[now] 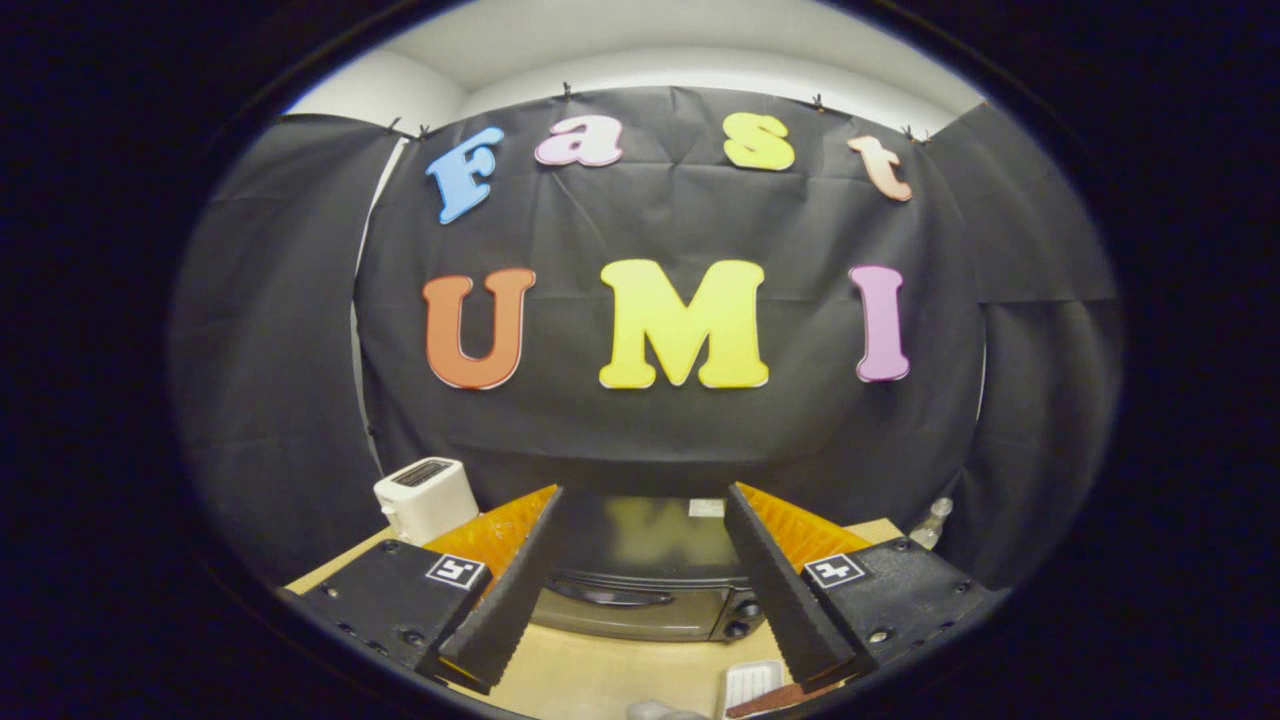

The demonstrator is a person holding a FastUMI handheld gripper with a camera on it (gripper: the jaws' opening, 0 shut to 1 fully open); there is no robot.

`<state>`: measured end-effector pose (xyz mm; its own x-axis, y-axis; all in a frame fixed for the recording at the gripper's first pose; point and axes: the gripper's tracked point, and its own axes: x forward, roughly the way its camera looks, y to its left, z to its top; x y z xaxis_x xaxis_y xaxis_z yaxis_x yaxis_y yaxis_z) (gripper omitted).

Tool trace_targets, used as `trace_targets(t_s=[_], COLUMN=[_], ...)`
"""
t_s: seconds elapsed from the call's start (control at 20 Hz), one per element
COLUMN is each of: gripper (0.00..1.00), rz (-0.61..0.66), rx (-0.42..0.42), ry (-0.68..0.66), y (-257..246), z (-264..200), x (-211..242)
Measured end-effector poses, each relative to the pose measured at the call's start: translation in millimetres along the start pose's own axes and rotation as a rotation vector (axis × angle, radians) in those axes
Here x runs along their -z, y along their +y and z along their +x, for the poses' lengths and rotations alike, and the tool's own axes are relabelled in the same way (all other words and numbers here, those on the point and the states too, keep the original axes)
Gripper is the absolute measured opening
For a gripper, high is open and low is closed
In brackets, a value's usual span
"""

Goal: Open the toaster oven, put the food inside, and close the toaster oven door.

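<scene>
The gripper (645, 570) hangs spread wide and empty above the wooden table (600, 680), its fingers framing the black toaster oven (640, 590) just ahead, door closed. The curved door handle (610, 597) looks rigid and likely slick; hook it mid-bar. A small white tray (752, 683) nearer the fingers may hold the food, contents unclear

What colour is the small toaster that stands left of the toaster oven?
White, with a dark slot on top. The toaster shows in the gripper view, beyond the open gripper.
</scene>
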<state>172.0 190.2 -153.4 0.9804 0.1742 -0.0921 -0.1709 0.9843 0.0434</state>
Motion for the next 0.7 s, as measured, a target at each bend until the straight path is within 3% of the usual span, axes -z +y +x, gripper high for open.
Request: trace_targets(t_s=[0.35,0.7], gripper=[1.0,1.0], rz=[0.044,0.034], rx=[0.028,0.077], ry=[0.148,0.24], y=[17,15], z=[73,93], x=[81,127])
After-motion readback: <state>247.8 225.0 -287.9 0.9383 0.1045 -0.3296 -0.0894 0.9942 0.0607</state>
